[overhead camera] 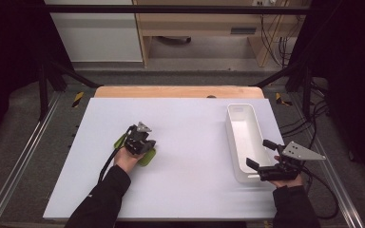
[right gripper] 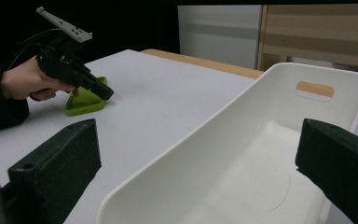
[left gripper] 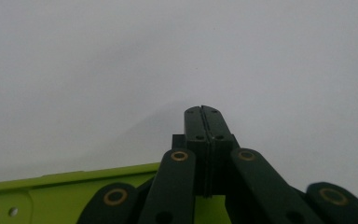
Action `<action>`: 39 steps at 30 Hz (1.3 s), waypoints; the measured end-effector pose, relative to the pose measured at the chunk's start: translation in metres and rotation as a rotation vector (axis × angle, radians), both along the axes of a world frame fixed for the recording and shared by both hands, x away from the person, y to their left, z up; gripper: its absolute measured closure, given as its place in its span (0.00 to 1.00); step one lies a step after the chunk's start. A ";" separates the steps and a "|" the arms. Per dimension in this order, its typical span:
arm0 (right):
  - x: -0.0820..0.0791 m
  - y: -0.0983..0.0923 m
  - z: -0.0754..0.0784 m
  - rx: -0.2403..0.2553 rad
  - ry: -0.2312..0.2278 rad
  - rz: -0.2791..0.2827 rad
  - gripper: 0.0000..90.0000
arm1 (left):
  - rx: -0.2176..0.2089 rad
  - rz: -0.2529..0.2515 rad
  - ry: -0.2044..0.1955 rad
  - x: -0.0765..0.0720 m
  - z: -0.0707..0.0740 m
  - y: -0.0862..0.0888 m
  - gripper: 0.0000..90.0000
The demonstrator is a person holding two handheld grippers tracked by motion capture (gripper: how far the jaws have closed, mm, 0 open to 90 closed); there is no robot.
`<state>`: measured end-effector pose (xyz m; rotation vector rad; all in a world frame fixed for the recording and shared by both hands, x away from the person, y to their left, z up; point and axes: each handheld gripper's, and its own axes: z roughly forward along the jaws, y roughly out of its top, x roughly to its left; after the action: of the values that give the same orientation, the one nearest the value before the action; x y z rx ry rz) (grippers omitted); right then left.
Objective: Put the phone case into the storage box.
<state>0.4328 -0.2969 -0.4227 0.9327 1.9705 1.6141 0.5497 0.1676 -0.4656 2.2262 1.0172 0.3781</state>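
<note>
A lime-green plastic piece (overhead camera: 148, 157) lies flat on the white table (overhead camera: 185, 142), left of centre. My left gripper (overhead camera: 145, 142) is over it, jaws pressed together with nothing between them. In the left gripper view the shut tips (left gripper: 208, 116) point over the bare table, with the green piece (left gripper: 51, 186) beneath the linkage. The right gripper view shows that gripper (right gripper: 107, 94) with its tip at the edge of the green piece (right gripper: 85, 103). My right gripper (overhead camera: 260, 153) is open, straddling the near end of the long wall of an empty white bin (overhead camera: 241, 128).
The white bin (right gripper: 261, 93) stands lengthwise at the table's right side, with a handle slot in its far end. A wooden strip (overhead camera: 178, 91) edges the table at the back. Black frame bars and cables lie beyond the table's sides.
</note>
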 end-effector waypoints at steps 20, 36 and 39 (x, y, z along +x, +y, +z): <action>0.000 -0.001 0.001 0.004 0.000 -0.001 0.01 | 0.057 -0.031 0.001 -0.020 -0.002 0.002 1.00; 0.000 -0.002 0.001 0.005 -0.003 0.001 0.01 | 0.079 -0.043 0.000 -0.036 0.001 0.012 1.00; 0.000 -0.002 0.001 0.003 -0.004 0.000 0.01 | 0.079 -0.044 -0.001 -0.037 0.001 0.012 1.00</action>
<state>0.4324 -0.2985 -0.4219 0.9298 1.9662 1.6177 0.5126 0.1800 -0.4650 2.3151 0.9662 0.4062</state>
